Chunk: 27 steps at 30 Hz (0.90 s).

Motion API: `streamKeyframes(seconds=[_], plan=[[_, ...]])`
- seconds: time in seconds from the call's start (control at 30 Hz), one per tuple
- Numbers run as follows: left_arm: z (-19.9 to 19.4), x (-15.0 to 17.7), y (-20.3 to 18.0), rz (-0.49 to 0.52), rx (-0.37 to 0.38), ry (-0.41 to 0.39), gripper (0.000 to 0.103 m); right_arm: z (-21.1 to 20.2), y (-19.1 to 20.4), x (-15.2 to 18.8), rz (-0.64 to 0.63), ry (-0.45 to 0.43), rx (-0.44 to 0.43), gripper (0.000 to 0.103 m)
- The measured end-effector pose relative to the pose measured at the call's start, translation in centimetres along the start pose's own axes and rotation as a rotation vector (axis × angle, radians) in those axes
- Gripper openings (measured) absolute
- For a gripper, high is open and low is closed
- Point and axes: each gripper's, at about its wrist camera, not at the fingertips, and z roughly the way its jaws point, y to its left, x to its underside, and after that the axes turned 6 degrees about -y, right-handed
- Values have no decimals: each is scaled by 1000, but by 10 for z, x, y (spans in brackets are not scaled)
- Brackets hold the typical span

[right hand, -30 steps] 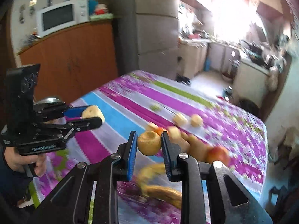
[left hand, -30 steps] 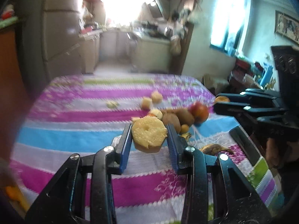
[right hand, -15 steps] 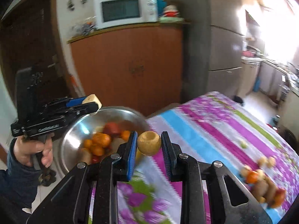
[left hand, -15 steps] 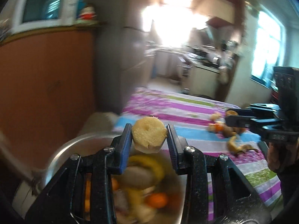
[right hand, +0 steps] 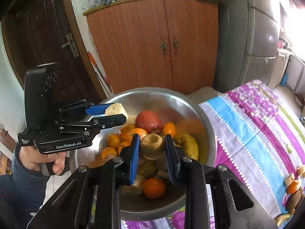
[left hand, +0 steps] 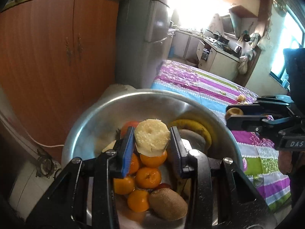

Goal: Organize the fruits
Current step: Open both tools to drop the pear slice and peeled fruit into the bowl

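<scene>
Above the steel bowl [left hand: 106,112], both grippers clench cored fruit pieces; released from this height, either could bounce off the piled tangerines [left hand: 147,177].

Bowl [right hand: 202,114] crowded with fruit; bare steel only at far wall. Left gripper [right hand: 114,114] overhangs left rim.

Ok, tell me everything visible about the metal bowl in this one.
The metal bowl is wide, round and deep, of dull brushed steel with a rolled rim. It stands upright at the table's end on the striped tablecloth, before a wooden cabinet. Inside lie several mandarins, a banana, a kiwi and a red fruit, roughly half filling it. Both tools hover above it, each holding a fruit piece; neither touches it.
</scene>
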Motion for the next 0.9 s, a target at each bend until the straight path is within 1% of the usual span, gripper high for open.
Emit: streamKeyframes(seconds=[0.17,0.4,0.63,0.67,0.73,0.8,0.87,0.9], plan=[[7,2,-5,11,19,26,37,12,1,8,4,35,2,29],[10,9,-2,21,31,63,37,21,1,14,7,71,2,29],[9,10,-1,26,28,73,39,33,-2,21,25,107,-9,29],[8,9,-3,26,24,72,40,34,-3,22,29,106,-9,30],[10,8,-4,24,18,68,52,33,-3,24,35,104,-11,30],[8,8,-3,16,12,64,59,30,-5,24,38,95,-10,34],[6,7,-3,7,10,57,64,22,-8,23,49,70,-5,37],[3,6,-4,2,9,44,67,13,-11,25,62,41,2,37]])
